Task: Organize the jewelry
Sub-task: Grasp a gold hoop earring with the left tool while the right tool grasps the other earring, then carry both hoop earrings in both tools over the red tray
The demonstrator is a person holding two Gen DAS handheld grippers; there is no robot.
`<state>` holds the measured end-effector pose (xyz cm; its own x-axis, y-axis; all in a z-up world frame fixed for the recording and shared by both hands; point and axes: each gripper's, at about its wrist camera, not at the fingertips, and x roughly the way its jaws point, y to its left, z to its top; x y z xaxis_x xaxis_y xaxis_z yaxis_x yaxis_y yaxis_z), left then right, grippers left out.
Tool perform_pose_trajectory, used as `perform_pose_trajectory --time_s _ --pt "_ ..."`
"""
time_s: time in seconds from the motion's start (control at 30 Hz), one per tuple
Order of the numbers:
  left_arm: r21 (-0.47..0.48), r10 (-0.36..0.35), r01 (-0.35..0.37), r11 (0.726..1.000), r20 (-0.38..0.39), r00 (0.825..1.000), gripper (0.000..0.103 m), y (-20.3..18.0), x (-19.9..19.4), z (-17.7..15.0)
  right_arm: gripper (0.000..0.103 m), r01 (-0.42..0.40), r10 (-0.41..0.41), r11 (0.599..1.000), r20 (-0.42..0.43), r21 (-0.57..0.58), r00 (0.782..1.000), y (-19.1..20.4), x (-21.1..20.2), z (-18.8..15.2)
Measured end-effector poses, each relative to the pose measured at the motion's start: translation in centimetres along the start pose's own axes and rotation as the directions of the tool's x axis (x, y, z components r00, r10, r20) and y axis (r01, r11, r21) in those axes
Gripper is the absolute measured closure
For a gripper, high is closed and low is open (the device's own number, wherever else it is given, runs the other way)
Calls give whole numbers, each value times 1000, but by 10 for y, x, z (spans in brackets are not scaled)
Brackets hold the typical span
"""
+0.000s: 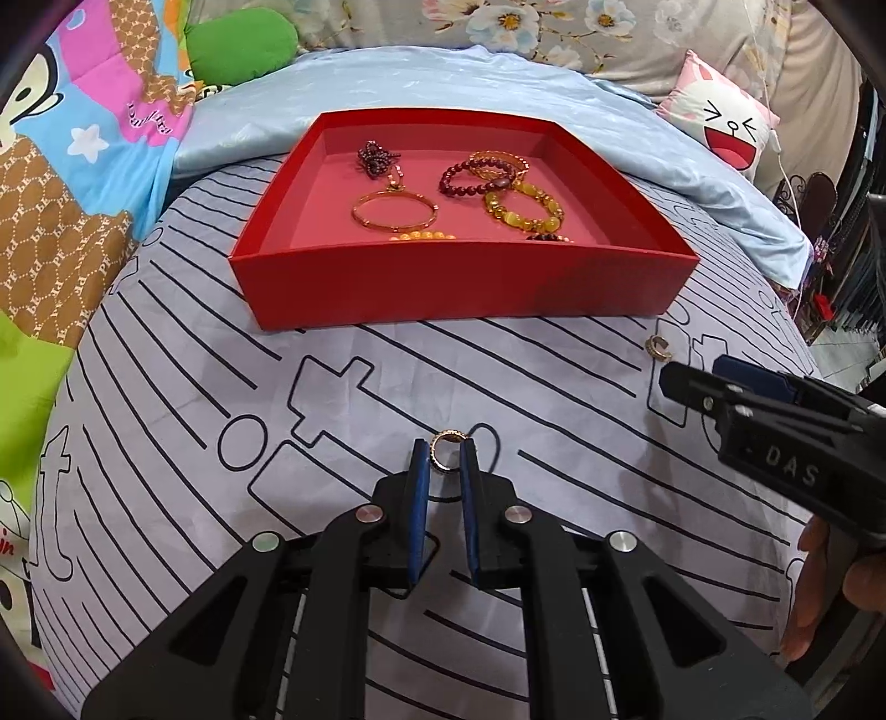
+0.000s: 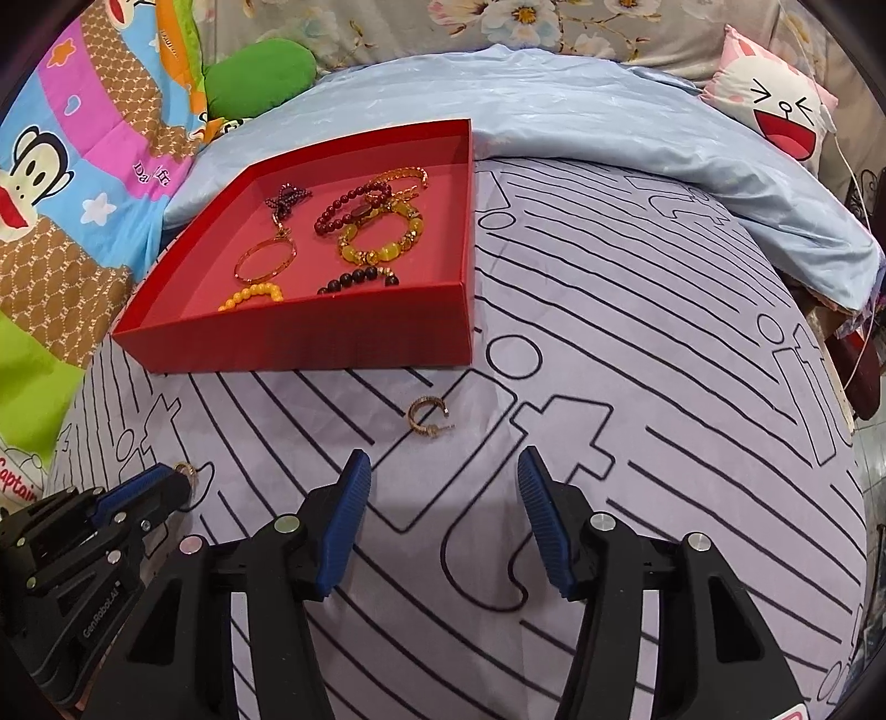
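Note:
A red tray (image 1: 443, 288) (image 2: 310, 343) on the bed holds several bracelets and a necklace. My left gripper (image 1: 446, 451) is shut on a gold ring (image 1: 444, 450), upright between its blue pads just above the sheet; the ring also shows in the right wrist view (image 2: 185, 471). A gold open hoop earring (image 2: 423, 419) (image 1: 659, 348) lies on the sheet in front of the tray. My right gripper (image 2: 443, 471) is open and empty, just short of the earring; it shows in the left wrist view (image 1: 686, 382).
A striped lilac sheet (image 2: 637, 387) covers the bed. A light blue blanket (image 1: 692, 183) lies behind the tray. A green pillow (image 1: 243, 50), cartoon quilt (image 1: 83, 166) and pink cushion (image 1: 725, 127) ring the back. The bed edge drops at right.

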<state>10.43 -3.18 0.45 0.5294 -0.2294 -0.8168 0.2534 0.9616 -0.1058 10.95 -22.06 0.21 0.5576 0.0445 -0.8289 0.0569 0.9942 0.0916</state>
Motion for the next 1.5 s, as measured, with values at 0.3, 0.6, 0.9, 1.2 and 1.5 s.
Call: perform_pose_trajectory --time_s 0.3,0.6,0.9,1.2,1.5 --pt "-9 10 -10 1000 1 1000 92 6 3 5 72 19 -19 999 1 -34 1000 7 16 13" --pt "-12 4 -4 1000 1 1000 92 8 4 7 87 33 -33 998 5 -52 999 9 14 10" --pt "-13 -17 17 1000 21 1000 92 4 -4 19 87 -24 25 997 17 -69 1000 27 -9 1" --pt "17 -42 41 999 99 994 92 -5 -26 65 87 -64 75 992 104 -108 992 46 -38 38" --pt "49 -16 9 999 142 990 92 -3 -8 128 87 -65 79 993 138 -102 987 50 -18 93"
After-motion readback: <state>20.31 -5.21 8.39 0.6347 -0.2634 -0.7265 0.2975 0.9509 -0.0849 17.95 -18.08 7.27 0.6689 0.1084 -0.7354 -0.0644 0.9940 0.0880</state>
